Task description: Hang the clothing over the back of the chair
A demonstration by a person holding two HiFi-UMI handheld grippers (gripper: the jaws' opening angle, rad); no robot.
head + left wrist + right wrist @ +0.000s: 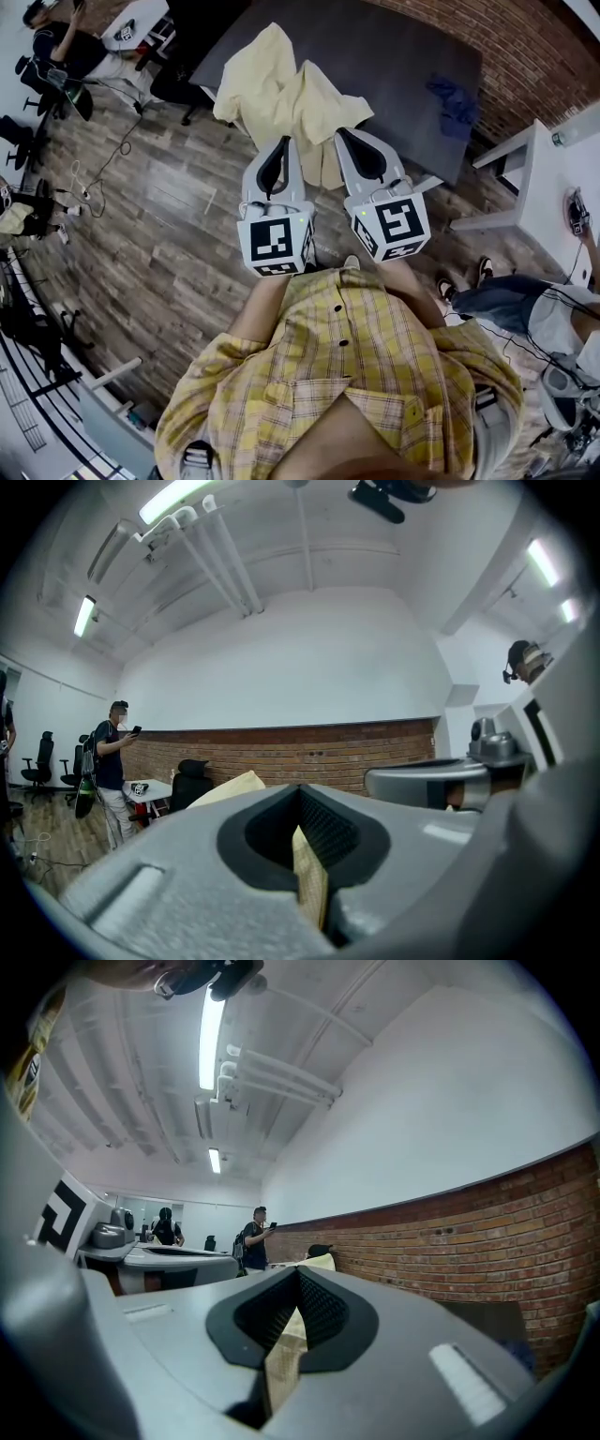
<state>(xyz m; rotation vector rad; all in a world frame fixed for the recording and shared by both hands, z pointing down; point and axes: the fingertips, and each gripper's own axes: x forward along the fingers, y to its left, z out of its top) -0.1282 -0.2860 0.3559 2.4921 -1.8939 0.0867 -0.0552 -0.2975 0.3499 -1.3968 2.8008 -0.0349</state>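
A pale yellow garment (281, 94) is spread over the near edge of a dark table (394, 56). My left gripper (281, 145) is shut on its near hem. A strip of the yellow cloth (309, 883) shows pinched between the closed jaws in the left gripper view. My right gripper (345, 136) stands just to the right, side by side with the left, and is shut on the same garment. A fold of the cloth (281, 1363) is clamped in the jaws in the right gripper view. Both grippers point level toward the table.
A blue cloth (455, 103) lies on the dark table's far right. A black office chair (173, 89) stands at the table's left end. A white table (544, 178) and a seated person (525, 314) are to the right. Other people are at the upper left, over wood flooring.
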